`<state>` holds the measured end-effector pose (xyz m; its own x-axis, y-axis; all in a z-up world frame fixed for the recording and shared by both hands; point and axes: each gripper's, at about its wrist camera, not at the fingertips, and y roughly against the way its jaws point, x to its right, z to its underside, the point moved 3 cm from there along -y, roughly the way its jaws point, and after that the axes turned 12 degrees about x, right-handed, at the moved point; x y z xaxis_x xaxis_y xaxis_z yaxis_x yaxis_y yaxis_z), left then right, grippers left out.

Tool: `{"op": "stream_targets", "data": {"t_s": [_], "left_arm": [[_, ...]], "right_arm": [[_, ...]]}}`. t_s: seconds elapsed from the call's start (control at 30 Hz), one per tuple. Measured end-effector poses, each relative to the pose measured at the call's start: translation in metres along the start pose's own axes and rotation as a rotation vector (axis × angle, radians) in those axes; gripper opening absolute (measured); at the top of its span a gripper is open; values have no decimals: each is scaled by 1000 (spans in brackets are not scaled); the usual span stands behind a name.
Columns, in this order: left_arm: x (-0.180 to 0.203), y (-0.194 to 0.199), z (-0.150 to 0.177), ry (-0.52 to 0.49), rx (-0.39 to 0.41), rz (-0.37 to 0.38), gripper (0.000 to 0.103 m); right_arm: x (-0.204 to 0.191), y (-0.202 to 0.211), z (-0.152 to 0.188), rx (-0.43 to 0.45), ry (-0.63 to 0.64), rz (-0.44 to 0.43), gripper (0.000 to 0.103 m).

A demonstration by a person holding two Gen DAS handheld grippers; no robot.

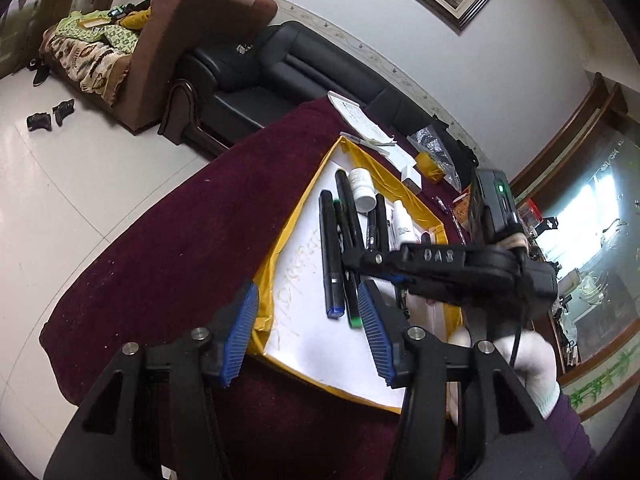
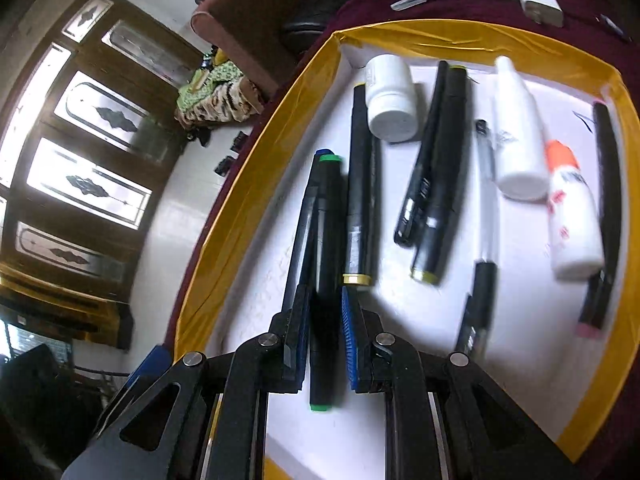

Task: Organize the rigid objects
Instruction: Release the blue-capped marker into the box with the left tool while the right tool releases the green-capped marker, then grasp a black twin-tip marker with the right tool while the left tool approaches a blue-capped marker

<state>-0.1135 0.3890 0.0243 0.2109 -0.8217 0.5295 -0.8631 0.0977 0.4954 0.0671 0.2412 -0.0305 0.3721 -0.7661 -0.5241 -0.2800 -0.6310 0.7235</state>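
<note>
While the left wrist view looks down over a shallow white tray with a yellow taped rim (image 1: 276,264) lying on a dark maroon tablecloth (image 1: 180,216), the left gripper (image 1: 308,340) hangs above the tray's near edge with its blue-padded jaws spread wide and nothing between them. Inside the tray, a black marker with a blue end cap (image 1: 330,256) lies nearest the tray's left rim, and a black marker with a green end cap (image 1: 347,268) lies just beside it, toward the tray's middle. A small white round bottle (image 1: 362,191) rests on its side near the tray's far end. Over the tray's right part reaches the right gripper (image 1: 352,264), held by a white-gloved hand (image 1: 528,364); its fingertips meet the green-capped marker. From the right wrist view, the right gripper (image 2: 326,340) has its jaws narrowed around the green-capped marker (image 2: 326,264), with the pads close on either side of its barrel, though whether they press it cannot be told. Blue-capped marker (image 2: 304,216) lies against it on the side of the tray's rim (image 2: 256,184). Farther into the tray lie a gold-ringed black marker (image 2: 360,192), the white bottle (image 2: 390,100), and a white tube with an orange cap (image 2: 570,216).
</note>
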Motion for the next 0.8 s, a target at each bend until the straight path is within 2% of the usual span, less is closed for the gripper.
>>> {"op": "stream_targets", "data": {"t_s": [0.23, 0.33, 0.43, 0.5, 0.57, 0.63, 0.7, 0.77, 0.8], "left_arm": [[0, 3, 5, -10, 1, -16, 52], [3, 5, 6, -12, 2, -20, 57], [8, 6, 8, -18, 3, -32, 60], [11, 7, 8, -27, 9, -40, 63], [18, 10, 9, -42, 18, -32, 64], [31, 12, 12, -45, 19, -1, 64], [46, 17, 11, -75, 48, 20, 64], [62, 22, 12, -121, 68, 33, 64], [75, 23, 15, -155, 72, 49, 64]], "right_arm": [[-4, -4, -16, 37, 28, 58, 15], [3, 5, -13, 31, 10, 45, 16], [5, 29, -12, 77, 7, -6, 19], [6, 56, -14, 132, 32, -25, 26], [12, 88, -14, 201, 81, -5, 35], [19, 125, -11, 287, 136, 41, 40], [32, 169, -2, 397, 196, 112, 50], [44, 207, 9, 507, 241, 193, 75], [56, 232, 17, 578, 258, 247, 81]]}}
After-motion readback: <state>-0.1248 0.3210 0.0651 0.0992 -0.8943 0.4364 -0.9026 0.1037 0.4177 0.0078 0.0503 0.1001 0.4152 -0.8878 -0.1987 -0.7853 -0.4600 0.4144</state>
